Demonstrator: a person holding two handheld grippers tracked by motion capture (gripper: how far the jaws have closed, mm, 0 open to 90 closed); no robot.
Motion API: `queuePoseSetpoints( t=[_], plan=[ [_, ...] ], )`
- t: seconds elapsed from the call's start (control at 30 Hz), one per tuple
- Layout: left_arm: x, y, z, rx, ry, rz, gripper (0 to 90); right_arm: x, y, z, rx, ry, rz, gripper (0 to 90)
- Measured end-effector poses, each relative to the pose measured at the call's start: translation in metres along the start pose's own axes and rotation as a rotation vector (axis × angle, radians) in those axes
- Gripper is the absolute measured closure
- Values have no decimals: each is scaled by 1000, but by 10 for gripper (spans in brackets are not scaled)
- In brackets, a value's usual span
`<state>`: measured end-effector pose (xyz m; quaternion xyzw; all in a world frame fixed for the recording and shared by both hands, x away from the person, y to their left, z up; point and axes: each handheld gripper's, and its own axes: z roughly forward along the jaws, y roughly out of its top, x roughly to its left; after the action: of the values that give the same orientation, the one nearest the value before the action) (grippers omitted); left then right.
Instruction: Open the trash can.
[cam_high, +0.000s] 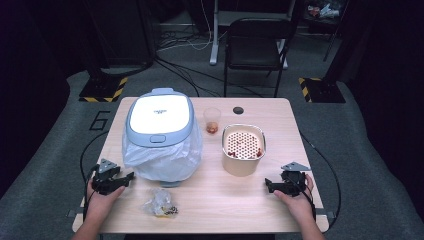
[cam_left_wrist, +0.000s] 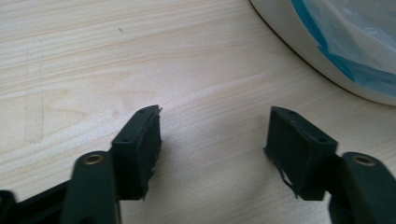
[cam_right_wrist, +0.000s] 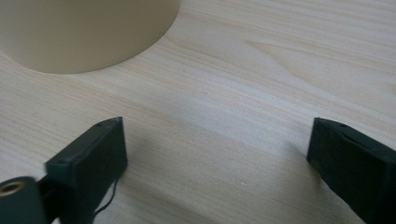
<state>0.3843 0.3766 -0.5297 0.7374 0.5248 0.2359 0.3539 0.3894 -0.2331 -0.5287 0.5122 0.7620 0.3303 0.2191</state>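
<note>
- Both claws rest low on the bench (cam_high: 210, 200), and each one has its jaws apart with only bare wood between them. The left claw (cam_high: 131, 176) is at the front left and holds nothing; the right claw (cam_high: 267, 184) is at the front right and also holds nothing.
- The small crumpled plastic packet (cam_high: 161, 204) lies on the bench at the front, between the two claws but nearer to the left one. I judge it is the next thing to pick. It is thin and slippery, so the jaws may close on only a fold and it can slide out when it is lifted.
- The white bin (cam_high: 159, 131) with its closed lid stands just behind the left claw. Its loose liner bag (cam_high: 187, 155) hangs out around the body. If the left claw swings toward the packet without care, it can catch this liner and drag the bin.
- The beige pot (cam_high: 243, 156) with a perforated insert stands just behind the right claw, and some red pieces lie in it. A quick lift of the right claw can knock its wall and spill them.
- The clear cup (cam_high: 212, 121) behind, between bin and pot, is light and can tip if an arm reaches over it.
</note>
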Motion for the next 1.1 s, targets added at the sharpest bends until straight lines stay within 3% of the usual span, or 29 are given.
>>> queuePoseSetpoints(
  t=[0.13, 0.2, 0.23, 0.3, 0.47, 0.57, 0.6, 0.63, 0.7, 0.87, 0.93, 1.0, 1.1],
  plan=[
    [-2, 1, -3, 15, -15, -22, 422, 1, 1, -4, -3, 3, 3, 167],
    [-4, 4, -7, 43, -39, -4, 467, 2, 1, -5, 6, 14, 12, 183],
    [-7, 4, -8, 28, -34, 3, 470, 3, 1, -6, 6, 14, 5, 198],
    [-11, 6, -14, 47, -57, 7, 496, 6, 2, -10, 9, 22, 9, 219],
    [-20, 12, -26, 61, -84, -6, 522, 13, 2, -20, 14, 36, -21, 284],
    [-24, 18, -35, 80, -104, 11, 523, 21, 4, -26, 15, 48, -59, 297],
    [-27, 19, -43, 77, -140, 34, 499, 27, 7, -31, 4, 61, -89, 298],
    [-27, 19, -43, 77, -140, 34, 486, 27, 7, -31, 4, 61, -89, 298],
    [-33, 17, -55, 70, -190, 63, 472, 34, 9, -35, -4, 67, -111, 297],
    [-50, 15, -73, 44, -241, 100, 443, 47, 14, -42, -20, 81, -163, 299],
    [-59, 16, -82, 28, -284, 126, 431, 53, 16, -45, -31, 84, -176, 301],
    [-63, 16, -84, 28, -300, 132, 430, 54, 17, -46, -34, 90, -178, 301],
    [-75, 15, -85, 0, -343, 109, 408, 57, 17, -47, -45, 92, -182, 301]
  ],
)
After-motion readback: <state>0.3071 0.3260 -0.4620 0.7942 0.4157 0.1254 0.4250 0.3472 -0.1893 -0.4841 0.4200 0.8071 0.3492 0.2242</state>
